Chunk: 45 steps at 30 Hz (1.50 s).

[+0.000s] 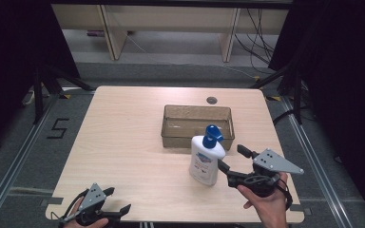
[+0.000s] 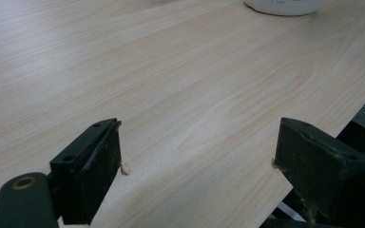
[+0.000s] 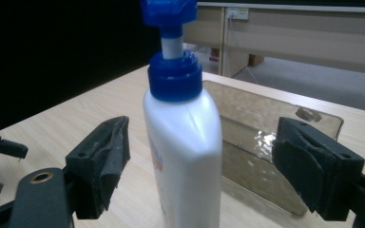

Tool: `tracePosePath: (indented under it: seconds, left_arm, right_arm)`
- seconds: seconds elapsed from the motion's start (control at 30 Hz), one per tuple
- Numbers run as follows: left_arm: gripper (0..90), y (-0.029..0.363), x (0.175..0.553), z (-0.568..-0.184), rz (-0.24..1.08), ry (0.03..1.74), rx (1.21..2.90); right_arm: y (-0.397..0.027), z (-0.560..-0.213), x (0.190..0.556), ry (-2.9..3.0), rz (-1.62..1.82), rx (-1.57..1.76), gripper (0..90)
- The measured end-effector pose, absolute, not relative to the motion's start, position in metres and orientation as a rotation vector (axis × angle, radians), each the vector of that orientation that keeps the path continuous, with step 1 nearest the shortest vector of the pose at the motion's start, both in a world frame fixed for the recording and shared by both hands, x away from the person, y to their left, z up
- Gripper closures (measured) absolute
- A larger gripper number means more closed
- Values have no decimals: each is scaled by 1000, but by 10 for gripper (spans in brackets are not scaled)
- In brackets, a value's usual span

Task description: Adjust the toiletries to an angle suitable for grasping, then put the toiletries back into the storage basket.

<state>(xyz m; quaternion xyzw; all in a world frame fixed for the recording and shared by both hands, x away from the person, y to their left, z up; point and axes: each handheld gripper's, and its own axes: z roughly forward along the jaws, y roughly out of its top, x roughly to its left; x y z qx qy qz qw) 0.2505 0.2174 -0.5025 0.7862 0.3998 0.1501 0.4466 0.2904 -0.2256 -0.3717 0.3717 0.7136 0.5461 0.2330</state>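
A white lotion bottle (image 1: 205,162) with a blue pump top (image 1: 212,134) stands upright on the wooden table (image 1: 123,137), just in front of a brown see-through bin (image 1: 197,124). My right gripper (image 1: 231,157) is open just to the bottle's right, its jaws pointing at it. In the right gripper view the bottle (image 3: 183,142) stands in line with the gap of the right gripper (image 3: 199,175), touching neither jaw, with the bin (image 3: 266,137) behind it. My left gripper (image 1: 118,199) is open and holds nothing at the table's front left edge. The left gripper (image 2: 197,156) hovers over bare wood.
The bin looks empty and lies at the table's middle back. A small round grommet (image 1: 212,100) sits near the far edge. The bottle's base (image 2: 283,5) shows far ahead of the left gripper. Dark curtains and floor rails flank the table.
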Motion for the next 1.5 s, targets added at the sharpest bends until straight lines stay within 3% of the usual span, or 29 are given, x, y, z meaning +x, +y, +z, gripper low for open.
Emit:
tracePosePath:
  seconds: [1.37, 1.5]
  left_arm:
    - [150, 213, 252, -501, 355, 991, 1947]
    - [150, 214, 252, -501, 355, 986, 1956]
  right_arm:
    - [-189, -358, 330, 1993, 1504, 905, 257]
    - [-184, -358, 334, 1993, 1526, 883, 309]
